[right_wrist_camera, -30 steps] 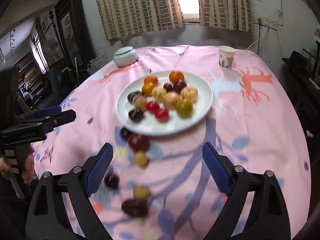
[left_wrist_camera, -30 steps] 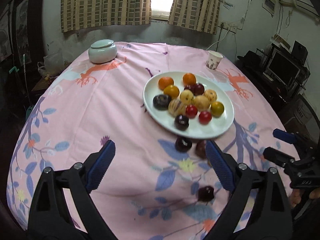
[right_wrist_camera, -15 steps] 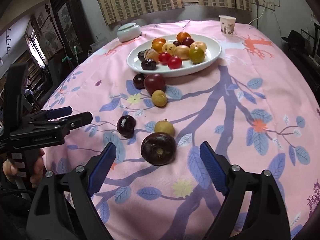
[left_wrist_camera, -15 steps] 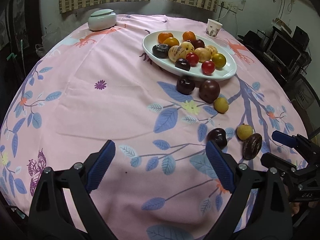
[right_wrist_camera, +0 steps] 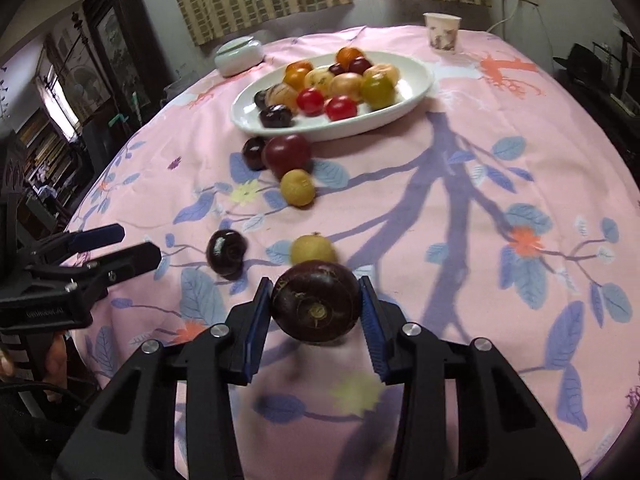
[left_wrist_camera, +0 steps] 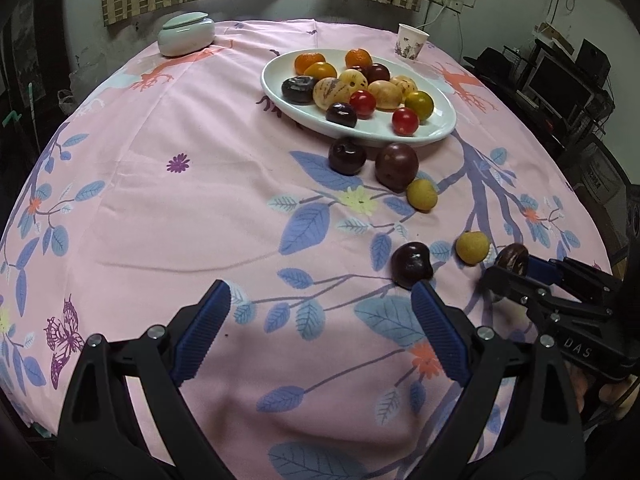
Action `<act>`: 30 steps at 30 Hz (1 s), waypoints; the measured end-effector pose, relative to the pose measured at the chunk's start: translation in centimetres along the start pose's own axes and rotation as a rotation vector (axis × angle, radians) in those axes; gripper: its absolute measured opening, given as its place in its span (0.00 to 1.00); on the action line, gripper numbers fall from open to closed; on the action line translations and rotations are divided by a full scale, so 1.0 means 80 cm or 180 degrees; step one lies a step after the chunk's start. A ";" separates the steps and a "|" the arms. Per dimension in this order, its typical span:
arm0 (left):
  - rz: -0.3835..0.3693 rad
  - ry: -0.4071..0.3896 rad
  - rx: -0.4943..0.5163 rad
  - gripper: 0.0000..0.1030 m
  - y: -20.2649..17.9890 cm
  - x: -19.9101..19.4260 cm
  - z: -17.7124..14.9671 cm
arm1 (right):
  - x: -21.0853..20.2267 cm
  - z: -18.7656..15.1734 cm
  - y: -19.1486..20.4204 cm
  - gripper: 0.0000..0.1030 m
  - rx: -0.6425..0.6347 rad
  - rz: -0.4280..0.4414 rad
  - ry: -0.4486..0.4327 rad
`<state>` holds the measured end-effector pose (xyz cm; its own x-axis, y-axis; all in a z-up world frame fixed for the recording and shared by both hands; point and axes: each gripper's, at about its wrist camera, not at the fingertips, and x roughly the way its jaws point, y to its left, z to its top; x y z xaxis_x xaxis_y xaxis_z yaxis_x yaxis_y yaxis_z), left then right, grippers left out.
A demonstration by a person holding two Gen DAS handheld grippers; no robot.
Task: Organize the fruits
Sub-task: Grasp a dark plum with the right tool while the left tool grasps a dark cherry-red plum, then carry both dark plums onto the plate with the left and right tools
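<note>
Right wrist view: right gripper point(right_wrist_camera: 316, 312) has its jaws closed on a dark round fruit point(right_wrist_camera: 316, 300), one blue ribbed pad against each side; the fruit is glossy brown-purple with a pale stem scar facing the camera.
Same fruit, left view: seen side-on at the right gripper's point(left_wrist_camera: 505, 269) tip, low over the cloth point(left_wrist_camera: 200, 200); only part of it point(left_wrist_camera: 512, 258) shows.
Left gripper: jaws spread wide, holding nothing point(left_wrist_camera: 320, 336); from the right view it point(right_wrist_camera: 116, 246) sits off to the left, apart from the fruit.
Loose fruit on the cloth: a yellow, rough-skinned one point(right_wrist_camera: 312, 250) just behind the held fruit; a dark cherry-like one point(right_wrist_camera: 226, 252) to its left; further off a second yellow one point(right_wrist_camera: 297, 188), a large maroon plum point(right_wrist_camera: 288, 154) and a dark plum point(right_wrist_camera: 255, 152) close to the plate's rim.
Plate: white, oval, glazed point(left_wrist_camera: 436, 128), piled with orange, red, yellow-green, tan and dark fruit.
Cloth: pink fabric, printed with blue leaves and purple branches, slightly creased, covering a round table.
Further back: a pale green lidded jar point(left_wrist_camera: 186, 34) and a paper cup point(left_wrist_camera: 412, 42).
</note>
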<state>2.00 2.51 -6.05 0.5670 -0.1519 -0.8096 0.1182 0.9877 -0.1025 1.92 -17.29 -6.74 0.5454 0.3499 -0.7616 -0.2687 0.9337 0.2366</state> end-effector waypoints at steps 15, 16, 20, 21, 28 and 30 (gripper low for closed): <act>0.0073 0.0279 0.0186 0.43 -0.073 0.054 0.007 | -0.037 -0.038 -0.079 0.42 0.0539 0.0220 -0.0067; 0.0099 0.0266 0.0216 0.43 -0.076 0.056 0.007 | -0.038 -0.038 -0.080 0.42 0.0535 0.0235 -0.0072; 0.0132 0.0213 0.0221 0.44 -0.080 0.060 0.009 | -0.039 -0.041 -0.077 0.42 0.0483 0.0298 -0.0053; 0.0140 0.0198 0.0211 0.36 -0.081 0.060 0.009 | -0.038 -0.042 -0.075 0.42 0.0470 0.0315 -0.0045; -0.0034 0.0183 0.0111 0.31 -0.069 0.050 0.010 | -0.040 -0.041 -0.062 0.42 0.0421 0.0317 -0.0028; -0.0062 0.0155 0.0115 0.31 -0.066 0.043 0.008 | -0.039 -0.039 -0.057 0.42 0.0417 0.0301 -0.0018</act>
<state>3.87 -3.28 -7.94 0.5240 -0.1683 -0.8349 0.1589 0.9824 -0.0983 -1.03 -22.90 -7.35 0.5272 0.4368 -0.7289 -0.2134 0.8983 0.3840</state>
